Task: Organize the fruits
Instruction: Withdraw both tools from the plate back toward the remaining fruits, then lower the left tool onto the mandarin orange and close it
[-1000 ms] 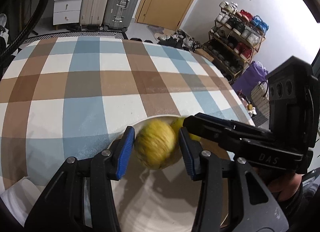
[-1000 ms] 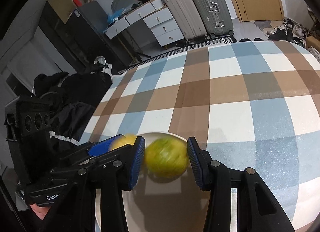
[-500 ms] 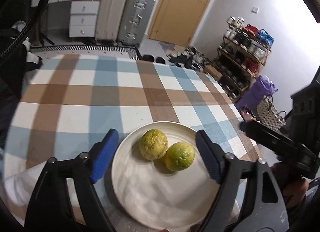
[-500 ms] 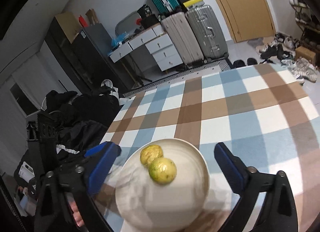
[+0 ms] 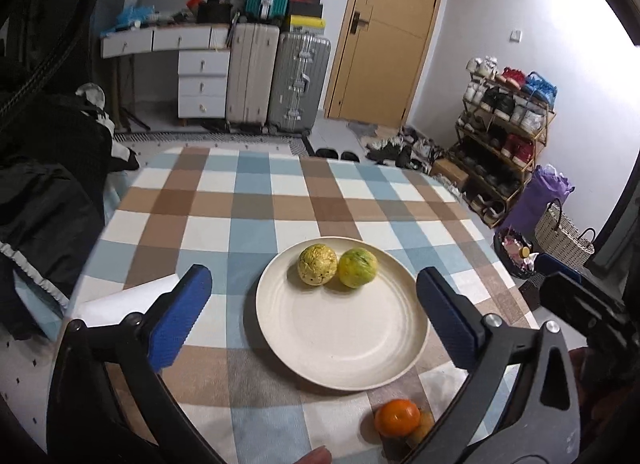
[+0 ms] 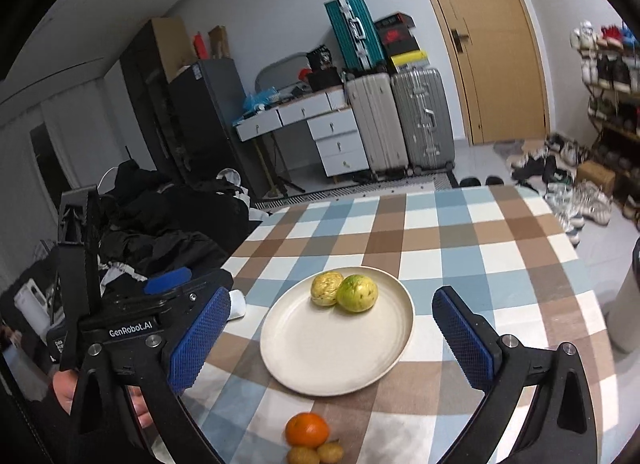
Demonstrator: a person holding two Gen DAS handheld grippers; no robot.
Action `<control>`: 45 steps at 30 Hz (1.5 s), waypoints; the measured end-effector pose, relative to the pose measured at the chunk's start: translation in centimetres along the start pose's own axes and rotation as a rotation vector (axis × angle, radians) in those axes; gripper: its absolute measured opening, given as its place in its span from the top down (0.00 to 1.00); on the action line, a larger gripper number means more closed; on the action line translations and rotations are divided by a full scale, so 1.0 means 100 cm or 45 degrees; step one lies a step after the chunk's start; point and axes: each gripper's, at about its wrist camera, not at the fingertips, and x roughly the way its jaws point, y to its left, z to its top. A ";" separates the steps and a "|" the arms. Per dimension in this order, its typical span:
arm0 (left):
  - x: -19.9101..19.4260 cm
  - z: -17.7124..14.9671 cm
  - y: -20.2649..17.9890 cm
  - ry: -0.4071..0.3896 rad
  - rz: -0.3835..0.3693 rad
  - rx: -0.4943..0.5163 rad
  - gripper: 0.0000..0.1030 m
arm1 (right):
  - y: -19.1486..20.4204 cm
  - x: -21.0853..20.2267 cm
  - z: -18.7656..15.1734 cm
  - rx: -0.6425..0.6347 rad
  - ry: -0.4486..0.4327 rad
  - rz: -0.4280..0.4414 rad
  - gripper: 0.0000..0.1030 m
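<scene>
We note the plate (image 5: 340, 344) near the table's (image 5: 248, 200) front edge, checked cloth bare beyond it. Two yellow-green fruits (image 5: 357, 267) touch on its far side; an orange (image 5: 398, 417) lies off-plate, nearer us. Left gripper (image 5: 316, 314) and right gripper (image 6: 330, 336): jaws wide, empty, touching nothing.

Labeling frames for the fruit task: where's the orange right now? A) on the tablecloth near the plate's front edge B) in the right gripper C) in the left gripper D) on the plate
A: the orange lies on the tablecloth, off the plate, which holds only two yellow-green fruits; left gripper and right gripper are both open and empty.
</scene>
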 end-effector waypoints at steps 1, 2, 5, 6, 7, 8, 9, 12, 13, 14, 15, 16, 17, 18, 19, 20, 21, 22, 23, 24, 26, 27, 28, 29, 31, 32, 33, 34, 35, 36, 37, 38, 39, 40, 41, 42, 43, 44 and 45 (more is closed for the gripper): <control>-0.005 -0.002 -0.001 -0.006 -0.003 0.005 0.01 | 0.004 -0.006 -0.003 -0.012 -0.011 0.001 0.00; -0.012 -0.004 -0.003 -0.012 -0.005 0.010 0.01 | 0.007 -0.010 -0.005 -0.020 -0.018 0.002 0.00; -0.035 -0.013 -0.007 -0.033 -0.009 0.021 0.01 | 0.017 -0.025 -0.014 -0.038 -0.036 -0.007 0.00; -0.040 -0.015 -0.009 -0.036 -0.011 0.023 0.01 | 0.020 -0.029 -0.017 -0.041 -0.038 -0.003 0.00; -0.046 -0.019 -0.010 -0.039 -0.014 0.025 0.01 | 0.024 -0.036 -0.021 -0.049 -0.044 -0.002 0.00; -0.052 -0.023 -0.011 -0.040 -0.015 0.026 0.01 | 0.026 -0.039 -0.024 -0.054 -0.050 -0.007 0.00; -0.057 -0.028 -0.013 -0.040 -0.018 0.029 0.01 | 0.028 -0.044 -0.028 -0.062 -0.060 -0.017 0.00; -0.070 -0.045 -0.015 -0.028 -0.040 0.035 0.01 | 0.035 -0.057 -0.043 -0.081 -0.074 -0.066 0.00; -0.072 -0.050 -0.015 -0.020 -0.052 0.035 0.01 | 0.037 -0.060 -0.048 -0.087 -0.072 -0.083 0.00; -0.076 -0.058 -0.015 -0.008 -0.061 0.038 0.01 | 0.039 -0.063 -0.054 -0.097 -0.070 -0.096 0.00; -0.078 -0.063 -0.014 0.001 -0.061 0.040 0.01 | 0.040 -0.065 -0.060 -0.105 -0.070 -0.102 0.00; -0.079 -0.069 -0.013 0.011 -0.057 0.045 0.01 | 0.042 -0.068 -0.066 -0.113 -0.071 -0.108 0.00; -0.082 -0.077 -0.013 0.019 -0.052 0.055 0.01 | 0.043 -0.072 -0.073 -0.116 -0.076 -0.110 0.00; -0.083 -0.083 -0.012 0.025 -0.048 0.063 0.01 | 0.043 -0.073 -0.078 -0.117 -0.078 -0.113 0.00; -0.084 -0.089 -0.012 0.035 -0.043 0.068 0.01 | 0.043 -0.074 -0.083 -0.116 -0.076 -0.118 0.00; -0.086 -0.096 -0.011 0.049 -0.041 0.069 0.01 | 0.043 -0.075 -0.089 -0.113 -0.069 -0.124 0.00; -0.084 -0.100 -0.010 0.060 -0.042 0.067 0.01 | 0.043 -0.075 -0.092 -0.111 -0.065 -0.127 0.00; -0.084 -0.105 -0.009 0.069 -0.039 0.065 0.01 | 0.043 -0.075 -0.095 -0.108 -0.060 -0.134 0.00; -0.084 -0.109 -0.007 0.076 -0.038 0.062 0.01 | 0.042 -0.076 -0.099 -0.105 -0.053 -0.142 0.00; -0.083 -0.114 -0.007 0.084 -0.042 0.060 0.01 | 0.042 -0.076 -0.102 -0.100 -0.044 -0.150 0.00; -0.084 -0.122 -0.006 0.099 -0.049 0.056 0.01 | 0.042 -0.076 -0.108 -0.093 -0.032 -0.153 0.00; -0.084 -0.126 -0.006 0.106 -0.052 0.056 0.01 | 0.041 -0.078 -0.112 -0.089 -0.025 -0.154 0.00; -0.083 -0.128 -0.005 0.112 -0.059 0.057 0.01 | 0.041 -0.078 -0.113 -0.087 -0.022 -0.156 0.00; -0.084 -0.133 -0.006 0.119 -0.066 0.058 0.01 | 0.041 -0.079 -0.116 -0.086 -0.018 -0.159 0.00; -0.083 -0.136 -0.007 0.132 -0.083 0.066 0.01 | 0.041 -0.080 -0.123 -0.087 -0.010 -0.169 0.00; -0.082 -0.139 -0.008 0.142 -0.093 0.072 0.01 | 0.041 -0.081 -0.125 -0.086 -0.007 -0.174 0.00; -0.082 -0.143 -0.008 0.152 -0.105 0.077 0.01 | 0.040 -0.081 -0.128 -0.084 -0.001 -0.182 0.00; -0.081 -0.147 -0.008 0.166 -0.129 0.079 0.01 | 0.040 -0.081 -0.130 -0.081 0.003 -0.186 0.00; -0.079 -0.151 -0.009 0.187 -0.164 0.082 0.01 | 0.039 -0.082 -0.133 -0.075 0.009 -0.190 0.00; -0.077 -0.153 -0.010 0.205 -0.183 0.085 0.01 | 0.038 -0.082 -0.134 -0.069 0.013 -0.191 0.00; -0.075 -0.157 -0.011 0.223 -0.192 0.092 0.01 | 0.038 -0.082 -0.136 -0.065 0.017 -0.194 0.00; -0.074 -0.161 -0.013 0.237 -0.202 0.103 0.01 | 0.037 -0.083 -0.137 -0.063 0.020 -0.197 0.00; -0.073 -0.165 -0.015 0.252 -0.222 0.114 0.01 | 0.036 -0.083 -0.139 -0.060 0.023 -0.201 0.00; -0.072 -0.168 -0.016 0.264 -0.237 0.123 0.01 | 0.035 -0.083 -0.140 -0.057 0.025 -0.206 0.00; -0.071 -0.171 -0.017 0.274 -0.243 0.134 0.01 | 0.035 -0.084 -0.141 -0.053 0.026 -0.209 0.00; -0.069 -0.174 -0.019 0.288 -0.245 0.149 0.01 | 0.034 -0.084 -0.142 -0.049 0.029 -0.212 0.00; -0.066 -0.177 -0.020 0.304 -0.252 0.161 0.01 | 0.033 -0.084 -0.143 -0.044 0.031 -0.213 0.00; -0.064 -0.179 -0.020 0.316 -0.272 0.164 0.01 | 0.033 -0.084 -0.144 -0.041 0.033 -0.213 0.00; -0.062 -0.181 -0.020 0.331 -0.294 0.161 0.01 | 0.032 -0.086 -0.144 -0.040 0.033 -0.213 0.00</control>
